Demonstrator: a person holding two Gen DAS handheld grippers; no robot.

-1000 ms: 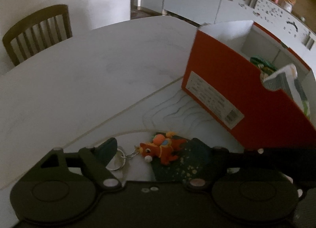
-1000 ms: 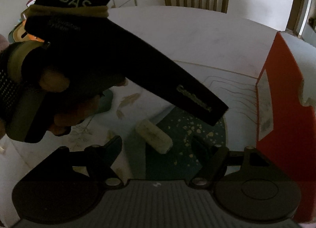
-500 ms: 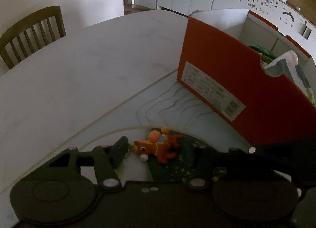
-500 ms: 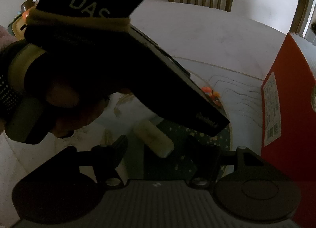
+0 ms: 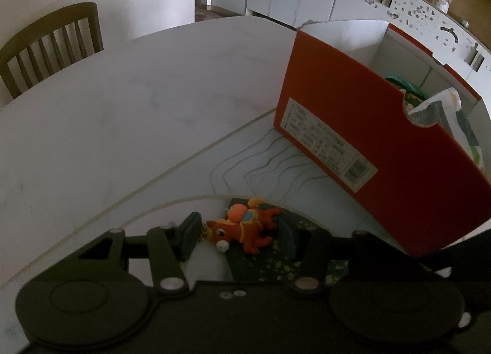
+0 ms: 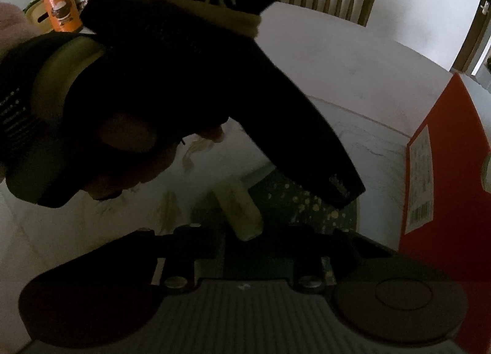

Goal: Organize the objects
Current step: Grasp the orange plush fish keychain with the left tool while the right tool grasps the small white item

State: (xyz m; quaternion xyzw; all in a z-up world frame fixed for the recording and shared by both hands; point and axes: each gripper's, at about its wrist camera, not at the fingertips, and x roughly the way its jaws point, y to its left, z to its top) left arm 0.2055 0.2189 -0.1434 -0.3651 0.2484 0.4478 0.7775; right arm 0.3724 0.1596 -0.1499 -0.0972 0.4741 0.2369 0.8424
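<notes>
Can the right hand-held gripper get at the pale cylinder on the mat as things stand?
Probably yes. The pale cylinder lies between the closing jaws of the right hand-held gripper, nothing over it. The left hand-held gripper crosses above and beyond, apparently clear of it.

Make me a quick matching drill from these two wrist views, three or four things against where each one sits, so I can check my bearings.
Things:
1. orange dragon keychain
2. pale cylinder
3. red box
4. wooden chair

Places:
A. behind the far edge of the white table
B. between the left gripper jaws, partly on the dark speckled mat
C. standing open on the table, packets inside
D. in front of the closing right gripper jaws, at the mat's edge

Pairs: 1-B, 2-D, 3-C, 4-A
</notes>
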